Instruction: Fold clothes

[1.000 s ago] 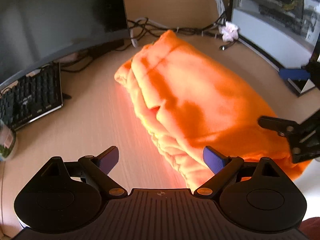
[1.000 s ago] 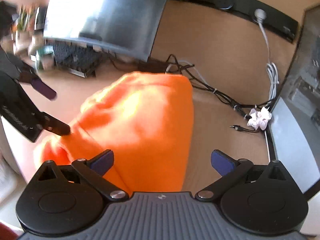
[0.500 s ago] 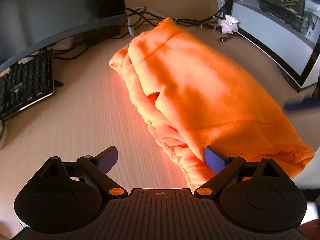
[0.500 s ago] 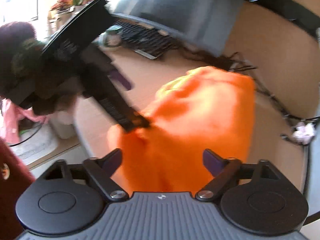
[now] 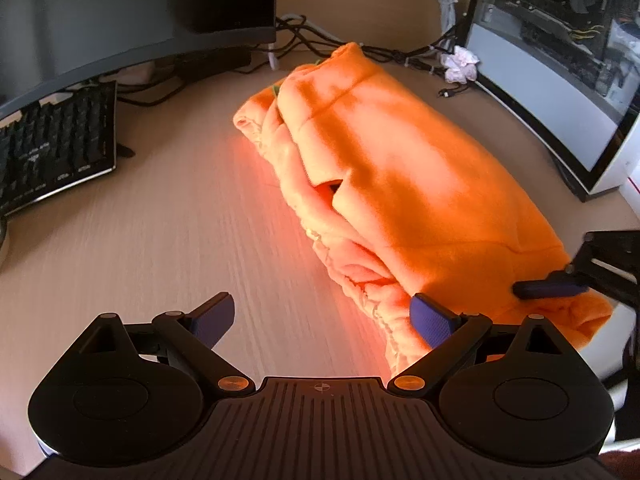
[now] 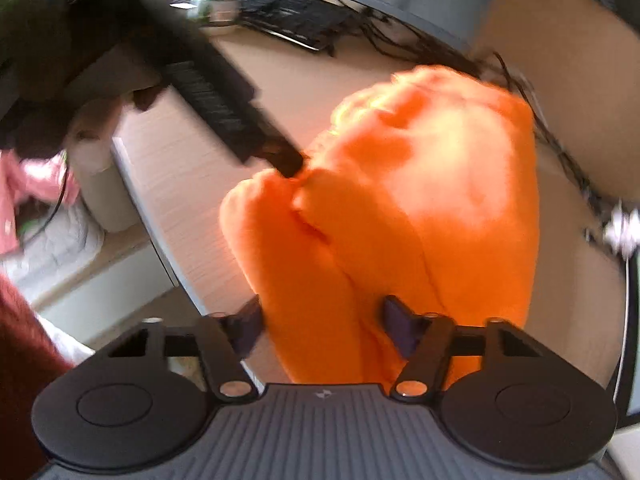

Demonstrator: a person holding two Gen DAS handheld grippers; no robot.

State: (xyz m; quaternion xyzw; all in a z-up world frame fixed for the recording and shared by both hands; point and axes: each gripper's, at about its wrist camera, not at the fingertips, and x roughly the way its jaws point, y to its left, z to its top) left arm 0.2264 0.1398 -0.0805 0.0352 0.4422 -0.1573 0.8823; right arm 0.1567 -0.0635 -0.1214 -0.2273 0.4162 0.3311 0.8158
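Observation:
A folded orange fleece garment (image 5: 400, 184) lies on the light wooden desk (image 5: 168, 232), its near end at the desk's front edge. My left gripper (image 5: 322, 316) is open, its right finger (image 5: 432, 318) touching the garment's near left edge. My right gripper (image 6: 322, 326) has its jaws partly closed around the garment's near end (image 6: 332, 280), cloth between them; the view is blurred. The right gripper also shows in the left wrist view (image 5: 560, 286) at the garment's near right corner. The left gripper shows as a dark blurred shape in the right wrist view (image 6: 240, 120).
A black keyboard (image 5: 52, 144) lies left. A dark monitor (image 5: 120, 12) stands behind it. A computer case with a glass side (image 5: 560, 60) stands right. Cables (image 5: 400, 56) and a white crumpled item (image 5: 460, 64) lie at the back. Floor shows beyond the desk's front edge (image 6: 136, 184).
My right gripper swung round to the garment's near end and its jaws narrowed around the cloth. My left gripper pulled back slightly, still open.

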